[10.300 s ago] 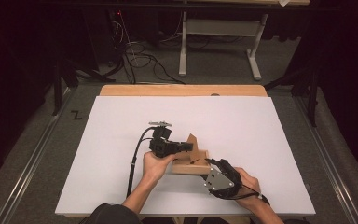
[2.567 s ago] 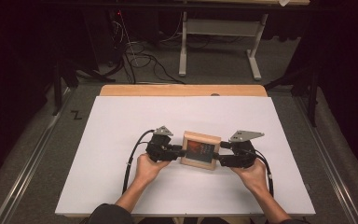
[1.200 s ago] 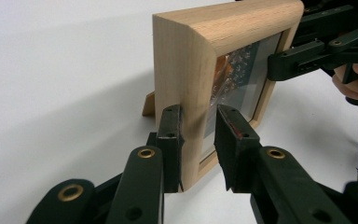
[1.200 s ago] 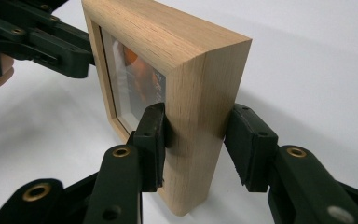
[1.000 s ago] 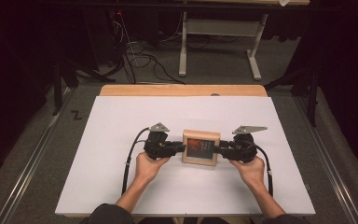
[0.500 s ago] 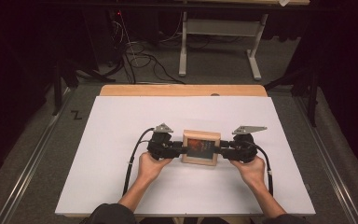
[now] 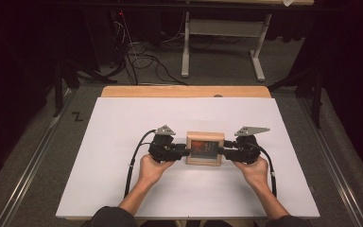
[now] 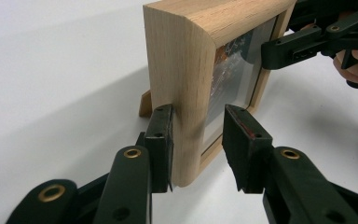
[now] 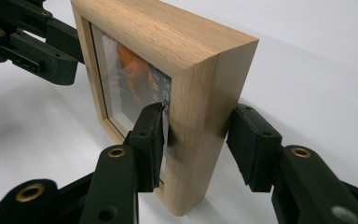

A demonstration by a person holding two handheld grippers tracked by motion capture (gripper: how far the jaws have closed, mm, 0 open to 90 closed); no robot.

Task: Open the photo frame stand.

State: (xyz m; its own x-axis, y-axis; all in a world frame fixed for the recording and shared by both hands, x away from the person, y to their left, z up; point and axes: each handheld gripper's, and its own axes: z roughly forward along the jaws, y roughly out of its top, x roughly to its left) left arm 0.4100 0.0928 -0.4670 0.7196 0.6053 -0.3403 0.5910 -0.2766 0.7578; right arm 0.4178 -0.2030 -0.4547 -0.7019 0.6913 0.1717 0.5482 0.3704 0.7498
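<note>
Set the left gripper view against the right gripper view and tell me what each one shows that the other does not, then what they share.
Left gripper view: the left tongs straddle one side of the wooden picture frame, one jaw against the back and the other off the front, and a small wooden stand pokes out behind the frame.

Right gripper view: the right tongs straddle the opposite side, one jaw touching the front, the other just off the back. Orange in the picture shows clearly.

Both: the frame upright on the white table, the glazed front, and the other tongs farther off.
</note>
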